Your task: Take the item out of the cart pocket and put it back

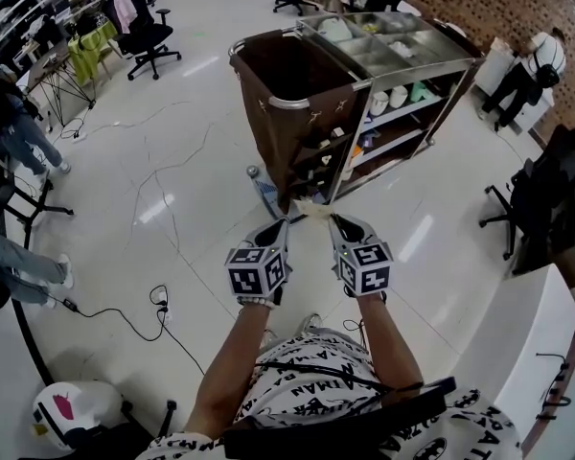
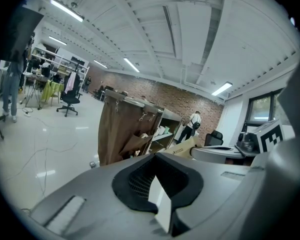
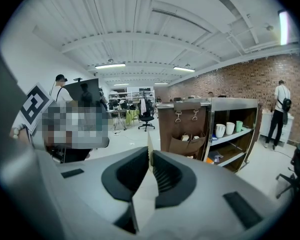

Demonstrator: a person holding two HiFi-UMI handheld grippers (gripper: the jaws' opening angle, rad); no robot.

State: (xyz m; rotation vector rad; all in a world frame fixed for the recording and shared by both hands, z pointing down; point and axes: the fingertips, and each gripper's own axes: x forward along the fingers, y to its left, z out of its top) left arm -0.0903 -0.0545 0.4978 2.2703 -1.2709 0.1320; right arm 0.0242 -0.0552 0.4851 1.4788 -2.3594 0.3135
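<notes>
Finding 1: the item [image 1: 311, 211], a flat tan paper packet, is out of the cart [image 1: 286, 113]. It hangs in the air between the 2 grippers, just in front of the brown side pockets [image 3: 192, 145] and touching none of them.

Finding 2: the left gripper [image 1: 282, 224] has its fingers closed on 1 thin edge of the packet. The right gripper [image 1: 334, 221] has its fingers pinched on the opposite edge, with the sheet seen edge-on between the pads.

Assessment: the packet appears light, thin and easily creased, and it would likely buckle if the 2 grips pushed toward each other. Holding it near the upper edge should leave the lower edge free to enter a pocket mouth. The return step is not yet done.
</notes>
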